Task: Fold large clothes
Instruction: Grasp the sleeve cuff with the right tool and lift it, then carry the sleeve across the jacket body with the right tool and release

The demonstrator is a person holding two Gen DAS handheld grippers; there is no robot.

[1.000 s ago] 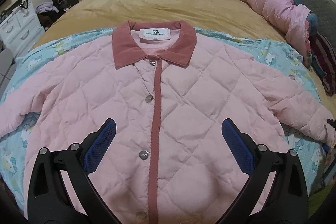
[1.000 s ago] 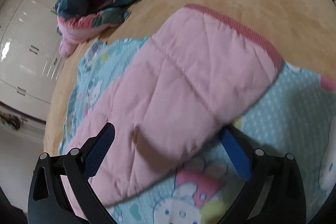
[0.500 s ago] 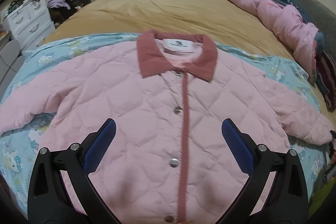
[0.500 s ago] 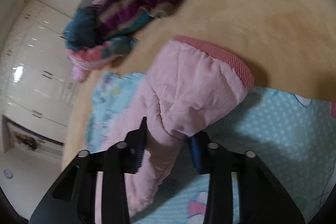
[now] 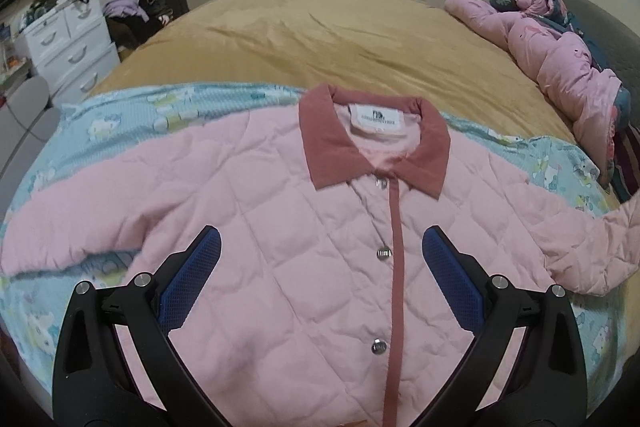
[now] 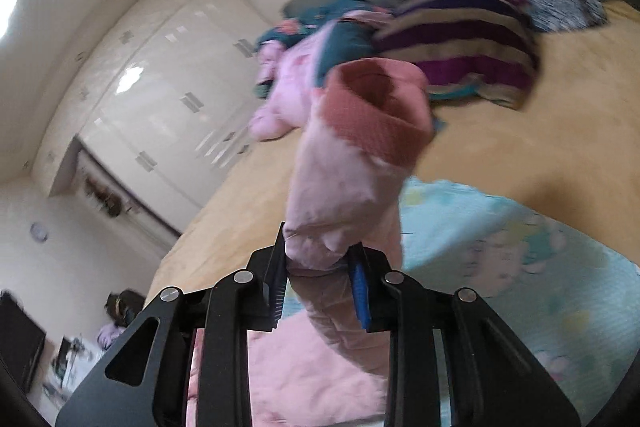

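Sleeve (image 6: 352,163), flat earlier, now rises toward twelve o'clock, right gripper (image 6: 320,279) closing, clamped on it; left gripper (image 5: 320,283) apart above one jacket (image 5: 280,247), three snaps visible.

jacket (image 5: 288,227) on sheet (image 5: 120,115), sheet on bed (image 5: 320,35)

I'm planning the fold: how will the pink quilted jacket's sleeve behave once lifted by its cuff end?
Probably floppy: held by the right gripper, whose jaws are closing on it, the sleeve bunches and creases at the pinch. Likely light for its bulk, since the jacket looks puffy and quilted. The padded fabric should compress without slipping much.
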